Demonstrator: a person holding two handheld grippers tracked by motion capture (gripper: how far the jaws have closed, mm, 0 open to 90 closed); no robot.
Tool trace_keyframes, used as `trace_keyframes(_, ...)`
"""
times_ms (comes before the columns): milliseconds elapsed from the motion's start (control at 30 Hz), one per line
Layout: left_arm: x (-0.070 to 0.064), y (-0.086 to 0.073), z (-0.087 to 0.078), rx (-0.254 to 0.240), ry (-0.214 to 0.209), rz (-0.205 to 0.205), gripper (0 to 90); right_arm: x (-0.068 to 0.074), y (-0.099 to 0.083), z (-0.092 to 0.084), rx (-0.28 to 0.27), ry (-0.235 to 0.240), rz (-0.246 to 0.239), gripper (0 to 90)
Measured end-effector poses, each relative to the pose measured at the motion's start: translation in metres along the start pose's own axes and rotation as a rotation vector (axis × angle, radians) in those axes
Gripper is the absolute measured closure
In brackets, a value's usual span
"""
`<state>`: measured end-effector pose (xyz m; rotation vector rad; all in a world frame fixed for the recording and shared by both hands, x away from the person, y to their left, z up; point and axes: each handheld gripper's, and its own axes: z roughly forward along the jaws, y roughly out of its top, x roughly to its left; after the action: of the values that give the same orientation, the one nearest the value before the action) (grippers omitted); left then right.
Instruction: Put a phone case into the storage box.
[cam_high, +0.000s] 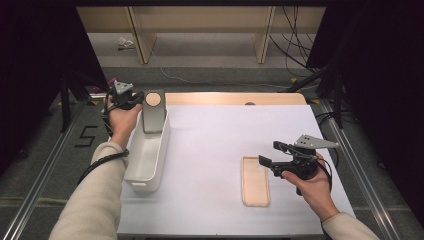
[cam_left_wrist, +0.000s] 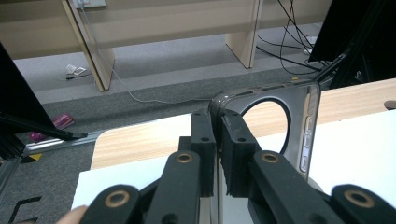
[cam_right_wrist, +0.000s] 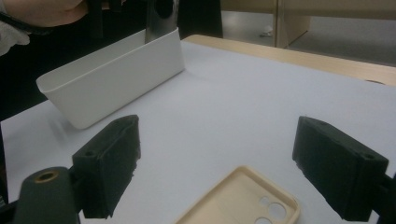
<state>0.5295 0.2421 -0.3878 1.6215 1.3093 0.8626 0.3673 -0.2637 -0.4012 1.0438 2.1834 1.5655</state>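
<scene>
Your left forearm runs up from the bottom edge of the high view toward 12 o'clock, sleeve to the wrist, with the hand wrapped around the left gripper (cam_high: 131, 98) at the far left corner of the white table mat (cam_high: 215, 150). That gripper points toward 3 o'clock in the high view, and its jaws are pinched nearly together on the edge of a grey phone case (cam_high: 153, 112). In the left gripper view the two black pads (cam_left_wrist: 205, 154) clamp the thin rim at the case's corner, next to its round cut-out; the case (cam_left_wrist: 299, 126) stands upright on edge there. The case hangs over the far end of the white bin (cam_high: 145, 155), its lower part inside the bin's walls; whether it touches the bottom I cannot tell. The bin lies lengthwise along the left edge of the mat, at about 9 o'clock from the mat's centre. Your right forearm enters at the lower right corner of the high view and angles toward 11 o'clock; the hand grips the right gripper (cam_high: 272, 154) from below, with the jaws aimed toward 9 o'clock. Those jaws stand wide apart with nothing between them, as the right gripper view shows: the fingertips (cam_right_wrist: 112, 163) flank bare mat. A beige phone case (cam_high: 255, 181) lies flat, inner side up, on the mat just beside and below the gripper, at about 4 o'clock from the mat's centre; in the right gripper view its camera holes (cam_right_wrist: 275, 210) sit between the open jaws, which are clear of it. The two hands are well apart.
</scene>
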Motion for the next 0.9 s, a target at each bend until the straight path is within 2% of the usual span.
trace_keyframes(533, 0.0019, -0.008, 0.0065, 0.028, 0.02, 0.019, 83.3, 0.0, 0.0, 0.0002, 0.0, 0.001, -0.001, 16.1)
trace_keyframes(900, 0.0047, -0.0075, 0.0074, 0.035, 0.033, 0.035, 80.0, 0.0002, -0.0001, 0.0004, 0.003, 0.001, 0.0, 16.1)
